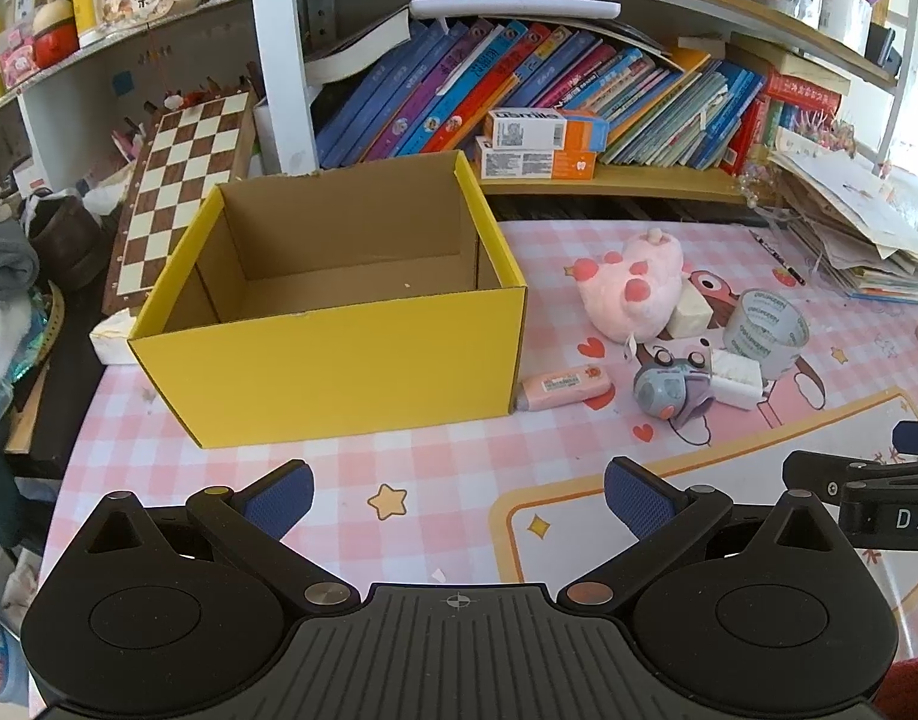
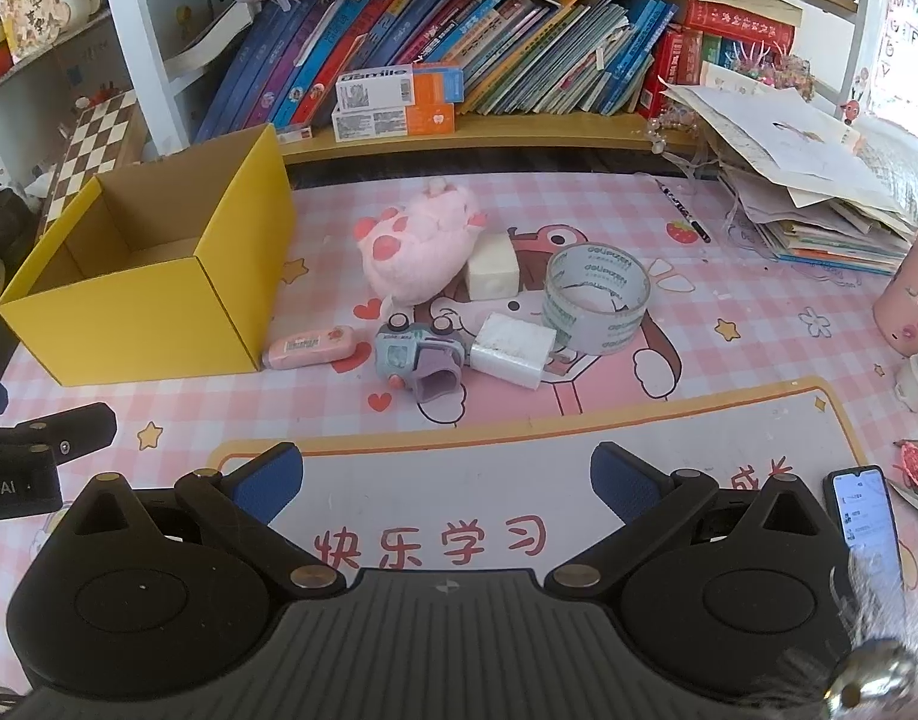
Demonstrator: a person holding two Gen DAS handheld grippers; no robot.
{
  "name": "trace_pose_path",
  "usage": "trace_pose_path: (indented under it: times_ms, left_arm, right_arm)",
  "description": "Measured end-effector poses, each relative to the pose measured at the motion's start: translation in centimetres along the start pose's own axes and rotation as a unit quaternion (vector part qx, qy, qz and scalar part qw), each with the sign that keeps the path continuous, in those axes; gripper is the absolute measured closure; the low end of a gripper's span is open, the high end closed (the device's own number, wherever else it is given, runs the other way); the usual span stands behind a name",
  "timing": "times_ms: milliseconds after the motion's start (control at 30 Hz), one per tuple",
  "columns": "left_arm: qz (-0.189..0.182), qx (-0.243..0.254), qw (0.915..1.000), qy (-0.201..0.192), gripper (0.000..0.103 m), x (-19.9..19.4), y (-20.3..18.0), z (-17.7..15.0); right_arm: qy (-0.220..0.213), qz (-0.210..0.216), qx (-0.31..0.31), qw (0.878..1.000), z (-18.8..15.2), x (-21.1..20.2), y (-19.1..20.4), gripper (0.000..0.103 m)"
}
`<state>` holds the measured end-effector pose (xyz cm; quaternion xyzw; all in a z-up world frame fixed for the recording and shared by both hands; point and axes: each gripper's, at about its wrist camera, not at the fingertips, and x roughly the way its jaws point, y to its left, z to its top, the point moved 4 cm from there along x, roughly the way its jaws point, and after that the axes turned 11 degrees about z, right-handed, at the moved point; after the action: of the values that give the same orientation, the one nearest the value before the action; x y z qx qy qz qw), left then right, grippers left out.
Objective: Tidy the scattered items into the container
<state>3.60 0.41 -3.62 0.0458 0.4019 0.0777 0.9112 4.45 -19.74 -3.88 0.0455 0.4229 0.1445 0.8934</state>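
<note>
An empty yellow cardboard box (image 1: 333, 360) (image 2: 141, 324) stands on the pink checked table mat. To its right lie a pink plush toy (image 1: 636, 285) (image 2: 420, 249), a pink eraser case (image 1: 564, 387) (image 2: 309, 348), a small grey-purple toy camera (image 1: 669, 390) (image 2: 417, 360), a white charger block (image 1: 738, 375) (image 2: 513, 348), a cream cube (image 1: 690, 309) (image 2: 492, 270) and a clear tape roll (image 1: 765, 327) (image 2: 597, 303). My left gripper (image 1: 459, 501) hovers open in front of the box. The right gripper (image 2: 447, 489) is open too, short of the scattered items. Neither holds anything.
A bookshelf full of books (image 1: 519, 90) runs behind the table, with two orange-white cartons (image 2: 399, 102). A chessboard (image 1: 177, 192) leans left of the box. Paper stacks (image 2: 819, 198) sit far right, a pen (image 2: 684, 219) near them, a phone (image 2: 867, 516) and a pink cup (image 2: 912, 300) at the right edge.
</note>
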Motion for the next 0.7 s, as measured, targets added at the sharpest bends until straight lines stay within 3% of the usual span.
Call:
trace_pose_path:
  times_ms: [400,700]
  left_arm:
    - [-0.008,-0.001,0.9999,0.011,0.000,0.6,-0.6,0.0]
    - [-0.029,-0.051,0.9971,0.049,0.000,2.0,-0.3,-0.5]
  right_arm:
    - [0.015,0.007,0.002,1.000,0.0,0.9,-0.5,0.000]
    - [0.025,0.020,0.003,0.999,0.3,1.6,-1.6,0.000]
